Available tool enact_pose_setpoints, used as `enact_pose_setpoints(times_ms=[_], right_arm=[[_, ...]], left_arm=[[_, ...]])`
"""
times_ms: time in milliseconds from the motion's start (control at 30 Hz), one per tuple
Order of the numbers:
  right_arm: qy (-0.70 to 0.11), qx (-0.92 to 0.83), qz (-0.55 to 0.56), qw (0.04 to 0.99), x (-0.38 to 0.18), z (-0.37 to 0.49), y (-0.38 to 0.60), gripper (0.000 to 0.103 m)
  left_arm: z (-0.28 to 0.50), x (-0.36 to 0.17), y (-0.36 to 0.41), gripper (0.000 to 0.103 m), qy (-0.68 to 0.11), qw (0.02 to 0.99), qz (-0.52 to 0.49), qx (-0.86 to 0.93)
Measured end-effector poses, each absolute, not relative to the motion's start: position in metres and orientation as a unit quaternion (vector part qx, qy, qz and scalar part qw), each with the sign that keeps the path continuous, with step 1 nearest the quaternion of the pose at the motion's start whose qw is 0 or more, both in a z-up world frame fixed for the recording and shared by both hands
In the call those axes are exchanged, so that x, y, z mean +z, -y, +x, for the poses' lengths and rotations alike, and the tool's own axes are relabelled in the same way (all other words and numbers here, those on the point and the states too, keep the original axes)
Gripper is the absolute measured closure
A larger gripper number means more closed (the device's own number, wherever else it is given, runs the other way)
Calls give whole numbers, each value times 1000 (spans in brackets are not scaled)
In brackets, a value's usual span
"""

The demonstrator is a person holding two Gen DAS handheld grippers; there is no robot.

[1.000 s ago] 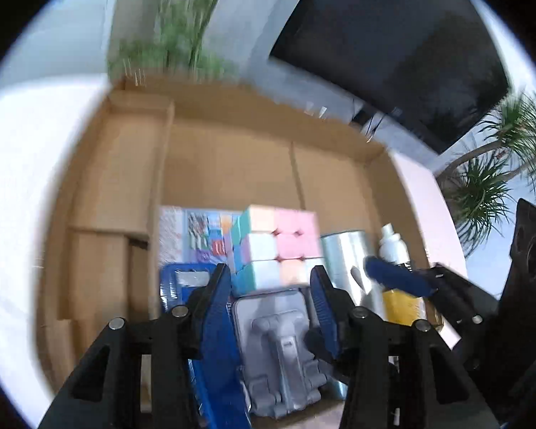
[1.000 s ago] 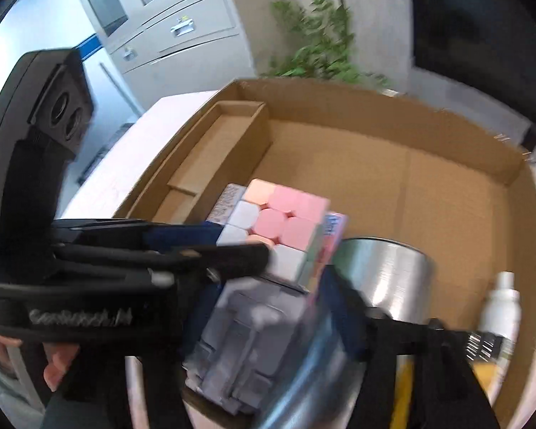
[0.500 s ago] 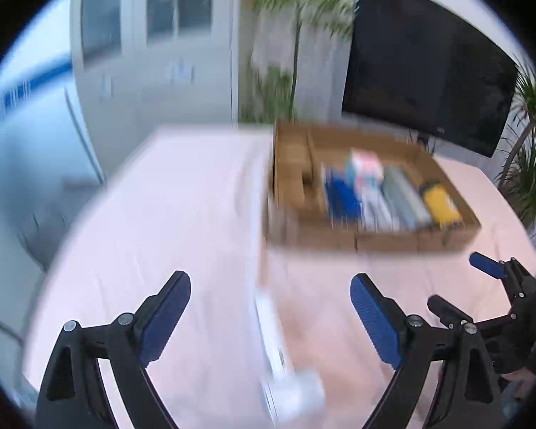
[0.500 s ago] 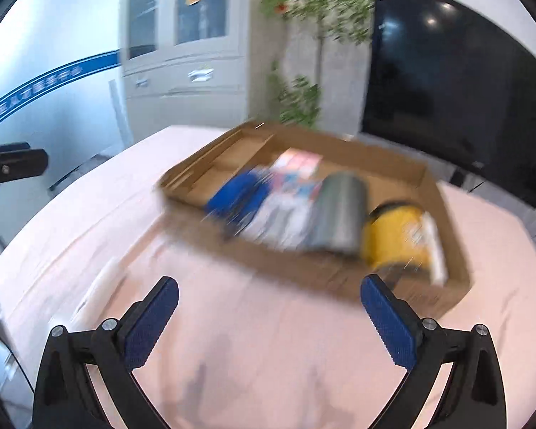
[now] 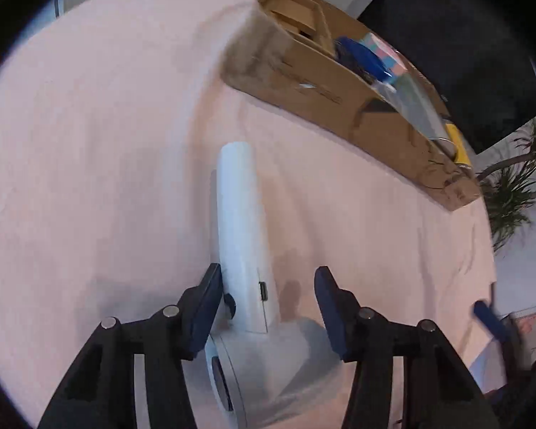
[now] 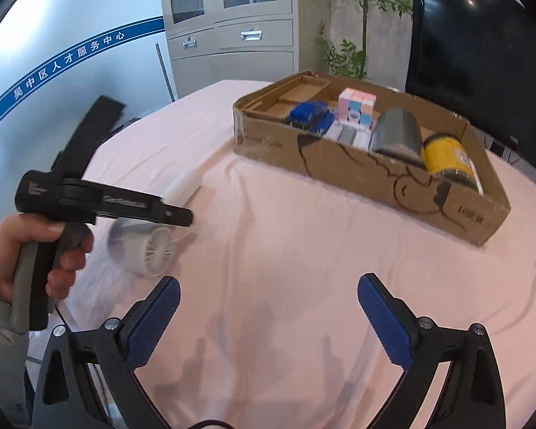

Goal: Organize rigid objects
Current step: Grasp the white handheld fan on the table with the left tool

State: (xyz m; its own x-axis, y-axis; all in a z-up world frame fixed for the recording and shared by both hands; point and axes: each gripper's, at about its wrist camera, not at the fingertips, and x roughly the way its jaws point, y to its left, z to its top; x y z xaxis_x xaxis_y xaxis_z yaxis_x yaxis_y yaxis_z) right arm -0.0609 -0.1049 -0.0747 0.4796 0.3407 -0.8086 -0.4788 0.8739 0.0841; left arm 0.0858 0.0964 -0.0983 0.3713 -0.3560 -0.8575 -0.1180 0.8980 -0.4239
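Observation:
A white handheld fan [image 5: 241, 236] lies on the pink tablecloth, its handle pointing away and its round head nearest me; it also shows in the right wrist view [image 6: 150, 246]. My left gripper [image 5: 266, 300] is open with its jaws either side of the fan's handle, the left pad touching or almost touching it. My right gripper [image 6: 268, 314] is open and empty above the cloth. The cardboard box [image 6: 339, 168] holds a pastel cube [image 6: 355, 102], blue items [image 6: 309, 114], a silver can [image 6: 396, 137] and a yellow bottle [image 6: 446, 157].
The box also shows at the upper right of the left wrist view [image 5: 321, 89]. A grey cabinet [image 6: 232, 25], a black screen [image 6: 482, 43] and plants [image 6: 350, 53] stand behind the table. The person's hand [image 6: 25, 246] holds the left gripper's handle.
Both grippers have pulled back out of the box to the near tablecloth. The left gripper has dropped low over the white fan and narrowed its jaws around the handle.

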Motion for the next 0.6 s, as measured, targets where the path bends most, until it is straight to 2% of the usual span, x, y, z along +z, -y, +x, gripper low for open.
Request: enact_pose_setpoints(times_ms=[267, 600], right_arm=[[-474, 243, -31, 846, -85, -79, 156, 7], [-533, 253, -12, 807, -110, -81, 143, 22]], left_arm=[[79, -109, 6, 52, -594, 723, -284, -209], [90, -120, 18, 54, -635, 696, -231, -242]])
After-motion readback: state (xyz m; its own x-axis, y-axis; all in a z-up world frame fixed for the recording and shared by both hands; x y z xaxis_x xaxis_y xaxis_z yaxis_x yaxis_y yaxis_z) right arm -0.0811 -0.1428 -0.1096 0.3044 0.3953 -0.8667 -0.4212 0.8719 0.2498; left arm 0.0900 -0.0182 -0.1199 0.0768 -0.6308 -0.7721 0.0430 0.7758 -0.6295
